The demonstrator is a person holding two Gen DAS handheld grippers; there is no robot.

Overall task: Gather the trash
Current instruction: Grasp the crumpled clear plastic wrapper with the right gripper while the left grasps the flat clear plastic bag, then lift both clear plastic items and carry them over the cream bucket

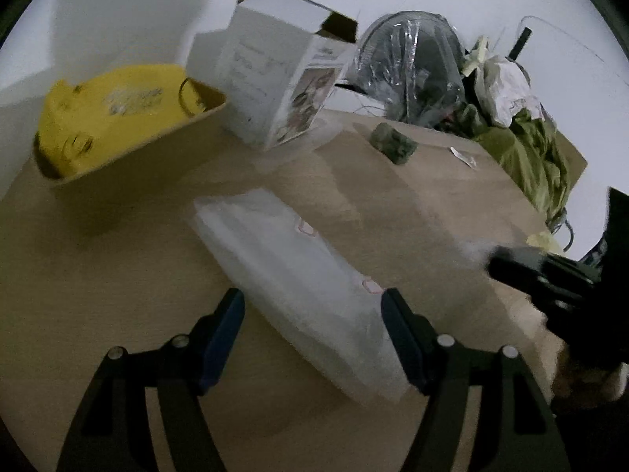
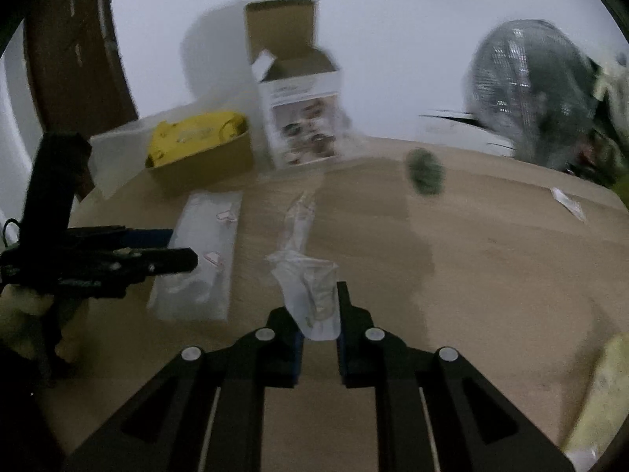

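A flat clear plastic bag (image 1: 291,259) with small red-edged labels lies on the wooden table (image 1: 98,275). My left gripper (image 1: 312,306) hovers open over its near end, and its blue pads are not pressing on it. In the right wrist view the same bag (image 2: 200,251) lies left of centre, with the left gripper (image 2: 181,247) at its left edge. My right gripper (image 2: 316,306) is shut on a crumpled clear plastic wrapper (image 2: 310,291), which sticks up between the fingers. A thin clear strip (image 2: 297,216) lies on the table beyond it. The right gripper (image 1: 499,263) shows blurred at the right edge.
At the back left stands a cardboard box (image 1: 149,145) holding a yellow bag (image 2: 196,133), with an open white product box (image 1: 275,78) beside it. A green crumpled lump (image 1: 393,143), a small white wrapper (image 1: 464,157), a plastic-wrapped fan (image 2: 530,90) and green cloth (image 1: 538,157) lie to the right.
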